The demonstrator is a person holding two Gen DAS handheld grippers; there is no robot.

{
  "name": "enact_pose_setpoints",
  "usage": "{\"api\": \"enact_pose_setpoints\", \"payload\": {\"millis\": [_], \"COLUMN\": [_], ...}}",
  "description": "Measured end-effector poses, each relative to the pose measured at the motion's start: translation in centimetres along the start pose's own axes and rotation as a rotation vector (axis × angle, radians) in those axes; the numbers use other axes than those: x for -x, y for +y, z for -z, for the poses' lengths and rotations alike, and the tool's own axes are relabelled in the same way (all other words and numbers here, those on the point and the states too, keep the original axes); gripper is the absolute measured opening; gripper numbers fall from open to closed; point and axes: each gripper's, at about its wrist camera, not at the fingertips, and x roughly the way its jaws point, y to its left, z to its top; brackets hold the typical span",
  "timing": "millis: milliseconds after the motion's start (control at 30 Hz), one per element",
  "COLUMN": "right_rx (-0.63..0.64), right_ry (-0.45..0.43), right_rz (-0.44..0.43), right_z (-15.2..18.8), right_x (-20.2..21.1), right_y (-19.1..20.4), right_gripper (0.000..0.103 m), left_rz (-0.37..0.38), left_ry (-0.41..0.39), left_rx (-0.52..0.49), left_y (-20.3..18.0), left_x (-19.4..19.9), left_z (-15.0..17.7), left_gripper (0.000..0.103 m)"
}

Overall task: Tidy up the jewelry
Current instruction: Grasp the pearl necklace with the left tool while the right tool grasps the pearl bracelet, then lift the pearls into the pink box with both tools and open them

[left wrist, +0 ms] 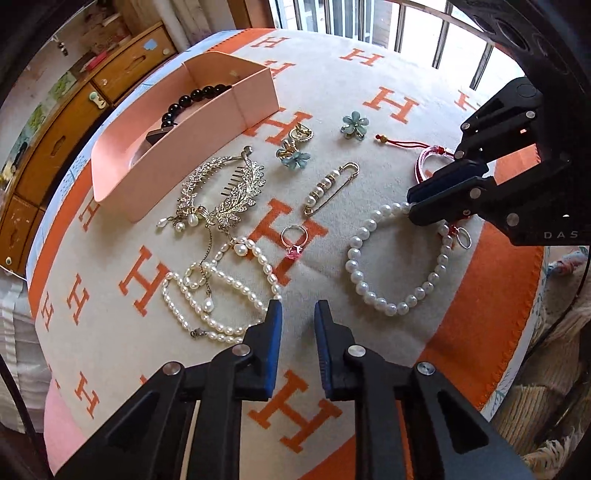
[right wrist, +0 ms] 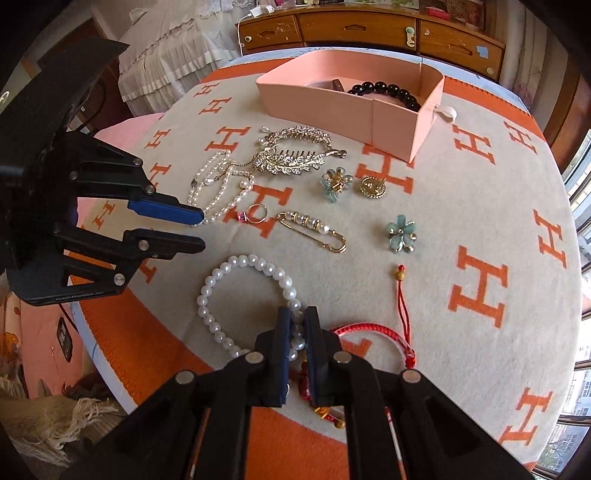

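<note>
Fingers [right wrist: 295, 325] on pearl bracelet [right wrist: 236, 291], orange-patterned blanket [right wrist: 443, 206] beneath.

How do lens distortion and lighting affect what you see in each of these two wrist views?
Left wrist view: fisheye bulges the blanket into a dome; the window bars behind are blown out by daylight; the pearl bracelet stays sharp. Right wrist view: the same bulge, dark corners, even soft light, bright windows at the right edge; the pink box stays crisp.

R gripper [right wrist: 298, 325] clamped on pearl bracelet [right wrist: 236, 295], 6 o'clock. L gripper [right wrist: 202, 230] at 9, jaws apart w/ nothing between. Pink box [right wrist: 332, 99] at 12.
</note>
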Motion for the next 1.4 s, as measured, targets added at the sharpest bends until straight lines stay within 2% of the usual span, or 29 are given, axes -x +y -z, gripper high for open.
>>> {"api": "enact_pose_setpoints", "payload": {"millis": [267,400,633,767,867,1000,1033,1067,1200,1400], "right_rx": [-0.013,-0.011,-0.023,-0.026,-0.026,-0.032,-0.035,-0.038,-0.058,-0.098], "right_ry": [-0.018,-0.024,-0.03,-0.03,-0.031,-0.033,-0.033,-0.034,-0.035,-0.054], "right_rz": [-0.047,-0.062,-0.089,-0.095,-0.092,-0.096,-0.1,-0.105,-0.13,-0.157], "right_z": [0.5,0.5,0.8,0.7,0.7,0.7,0.7,0.8,0.8,0.7], "right_x": [0.2,0.2,0.4,0.3,0.4,0.4,0.4,0.4,0.3,0.7], "right_y": [-0.6,-0.7,-1.2,-1.3,-1.2,-1.2,-1.3,-1.4,-1.8,-2.1], "right_gripper": [0.008,0.008,0.008,0.008,0.008,0.008,0.008,0.008,0.008,0.008], "left_rz": [-0.027,-0.015,-0.006,0.035,0.078,0.075,0.094,0.111,0.135,0.123], "left_ry": [0.053,0.094,0.126,0.208,0.291,0.344,0.355,0.363,0.349,0.185], "left_rx": [0.009,0.02,-0.044,-0.082,-0.028,-0.06,-0.051,-0.028,0.098,0.39], "left_y": [1.7,2.7,2.7,2.5,3.4,3.2,3.3,3.7,5.4,8.0], "left_x": [-0.2,-1.2,-1.8,-2.3,-3.3,-4.0,-4.2,-4.5,-4.8,-3.2], "left_z": [-0.9,-0.9,-2.2,-3.5,-4.9,-6.4,-6.7,-7.0,-7.9,-7.3], "left_gripper": [0.016,0.016,0.016,0.015,0.016,0.013,0.007,0.006,0.003,0.003]}}
